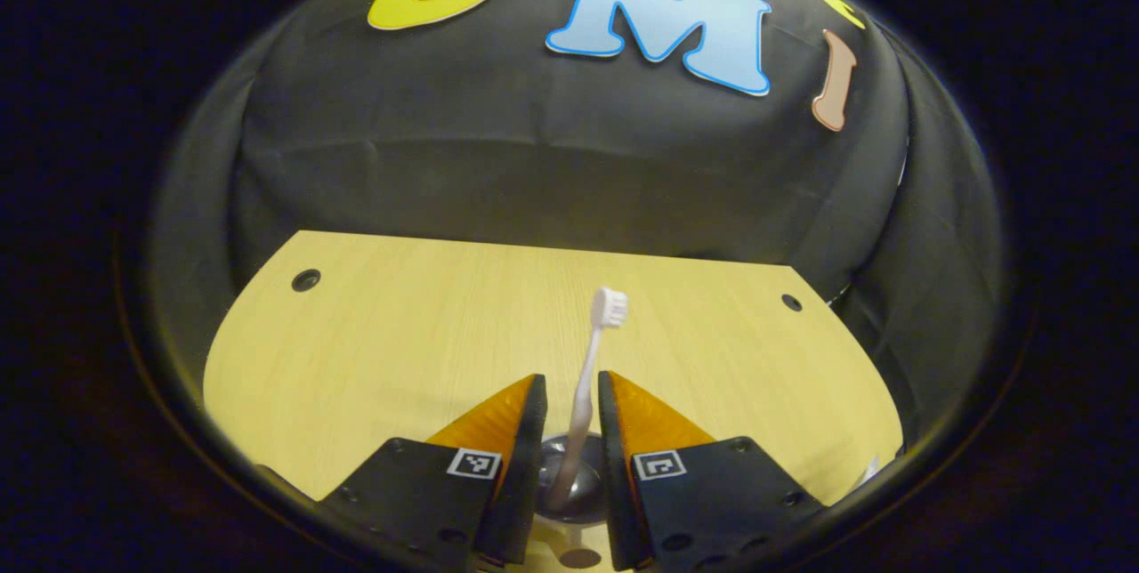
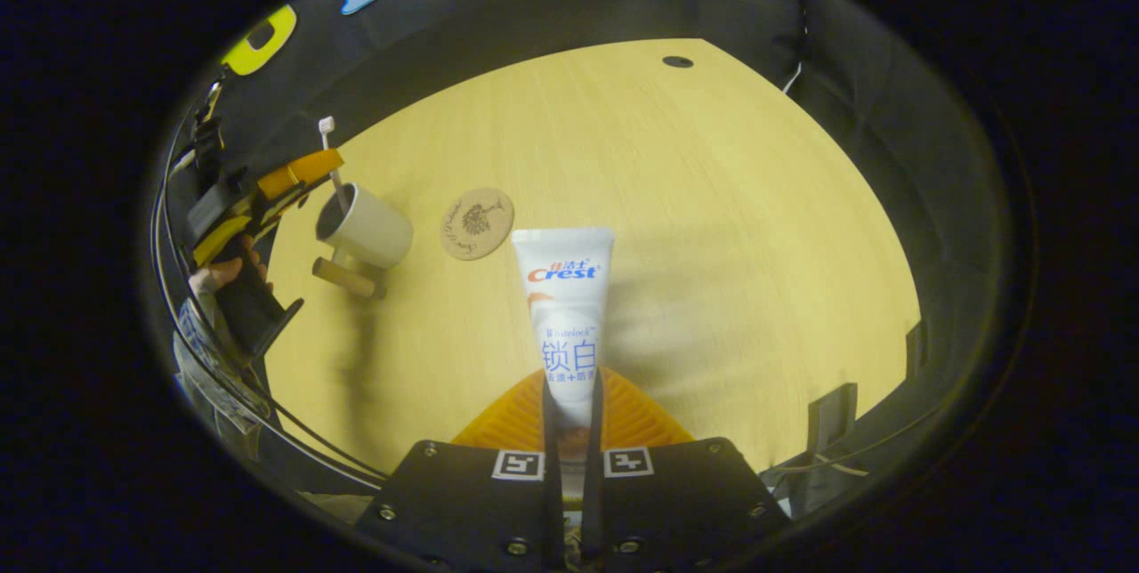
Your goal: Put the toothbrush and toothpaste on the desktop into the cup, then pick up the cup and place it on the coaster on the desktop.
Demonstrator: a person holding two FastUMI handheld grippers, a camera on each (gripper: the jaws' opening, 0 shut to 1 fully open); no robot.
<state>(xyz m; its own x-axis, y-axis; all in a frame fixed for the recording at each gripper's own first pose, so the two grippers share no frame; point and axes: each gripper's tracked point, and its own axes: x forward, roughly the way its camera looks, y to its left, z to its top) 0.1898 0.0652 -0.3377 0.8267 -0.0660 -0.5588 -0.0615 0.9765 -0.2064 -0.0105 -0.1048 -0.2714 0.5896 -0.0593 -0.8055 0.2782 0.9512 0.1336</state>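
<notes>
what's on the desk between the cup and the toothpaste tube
The round coaster lies between cup and toothpaste tube, seen in the right gripper view.

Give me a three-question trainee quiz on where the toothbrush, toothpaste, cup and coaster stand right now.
1. True or false: the cup stands on the coaster.
2. What does the right gripper hold? A) toothbrush B) toothpaste C) cup
3. Fill in: the toothbrush stands with its handle in the ____, between the left gripper's fingers.

Key
1. False: it stands on the desk beside the coaster.
2. B: the toothpaste, lifted off the desk.
3. cup
</notes>
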